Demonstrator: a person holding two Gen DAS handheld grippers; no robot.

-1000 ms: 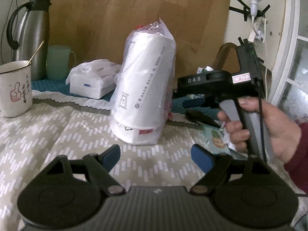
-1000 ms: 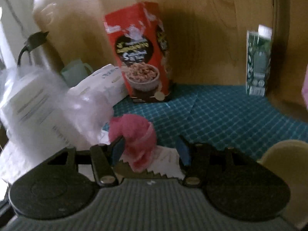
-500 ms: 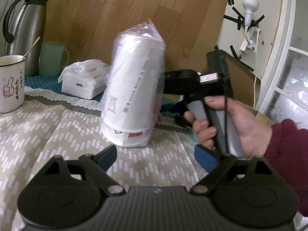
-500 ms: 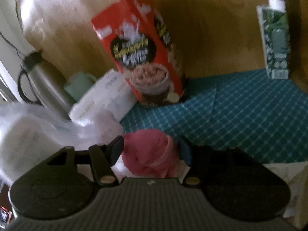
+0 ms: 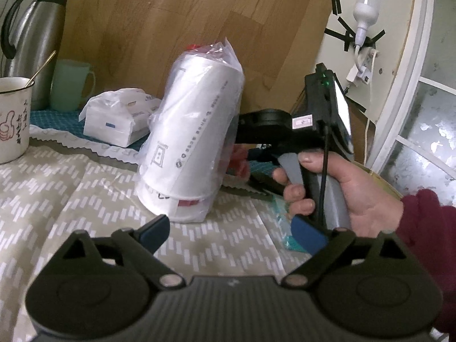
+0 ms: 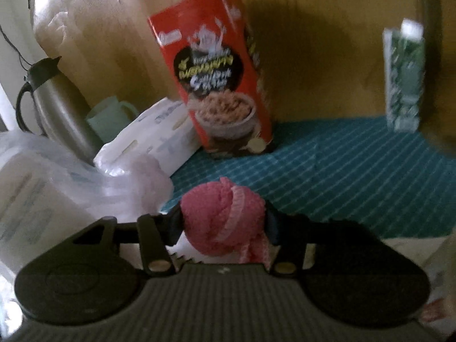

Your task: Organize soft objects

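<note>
Left wrist view shows the left gripper (image 5: 232, 232) spread wide with nothing between its blue fingers, its jaws having just been opening, above the patterned surface (image 5: 57, 199). Just ahead stands a bagged stack of white paper cups (image 5: 193, 142), tilted. To its right a hand (image 5: 342, 191) holds the other tool's handle. In the right wrist view, the right gripper (image 6: 225, 222) clamps a pink cloth ball (image 6: 222, 219), its jaws having just been closing on it, lifted above the teal mat (image 6: 342, 171) in front of a red cereal box (image 6: 213, 85).
</note>
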